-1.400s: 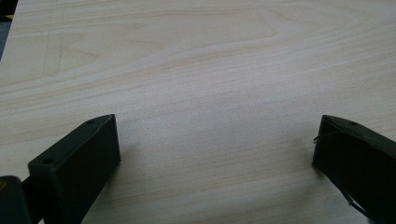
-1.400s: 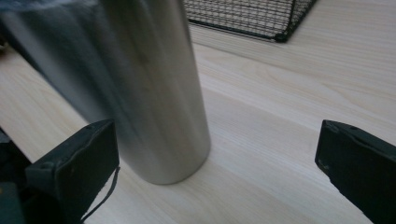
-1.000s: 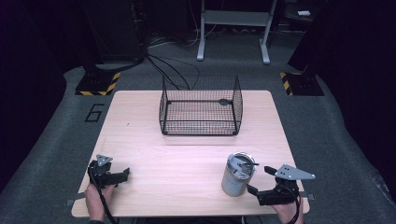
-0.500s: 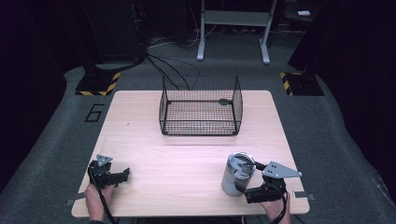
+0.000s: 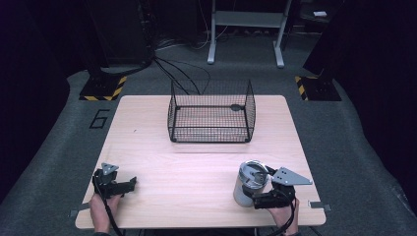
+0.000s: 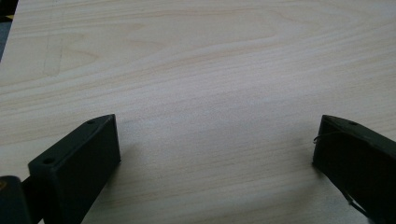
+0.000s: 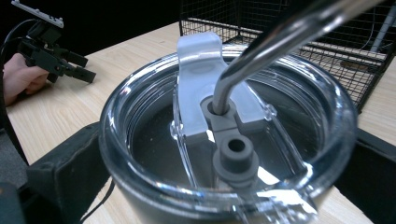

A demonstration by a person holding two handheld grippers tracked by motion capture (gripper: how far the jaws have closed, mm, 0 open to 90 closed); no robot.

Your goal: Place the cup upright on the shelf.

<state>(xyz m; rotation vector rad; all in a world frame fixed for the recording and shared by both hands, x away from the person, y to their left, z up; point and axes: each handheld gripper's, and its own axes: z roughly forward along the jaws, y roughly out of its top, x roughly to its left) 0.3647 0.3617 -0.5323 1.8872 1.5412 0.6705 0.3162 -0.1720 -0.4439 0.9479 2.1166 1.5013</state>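
- The right gripper (image 5: 256, 193) sits near the desk's front right corner, its two black jaws spread around a steel tumbler (image 5: 250, 183), one jaw on each side of the cup's body; whether they press the wall or merely flank it, I cannot tell.
- In the right gripper view the tumbler's clear lid (image 7: 229, 135) sits just ahead of the camera, with a grey slider piece across it and a bent metal straw (image 7: 275, 42) going down through a hole in that piece.
- The tumbler stands upright on the desk (image 5: 196, 167), close to the front edge and right of the middle.
- The person's right hand (image 5: 282, 214) holds the gripper from the front edge.
- The left gripper (image 5: 129, 184) lies near the front left corner, held by the left hand (image 5: 101, 206); its jaws stand wide apart with bare wood between them, grasping nothing.
- A black wire basket (image 5: 211, 115) stands toward the desk's far edge, about mid-width, well apart from both grippers.
- Inside the basket, by its far right corner, lies a small dark item (image 5: 236, 106), too small to identify.
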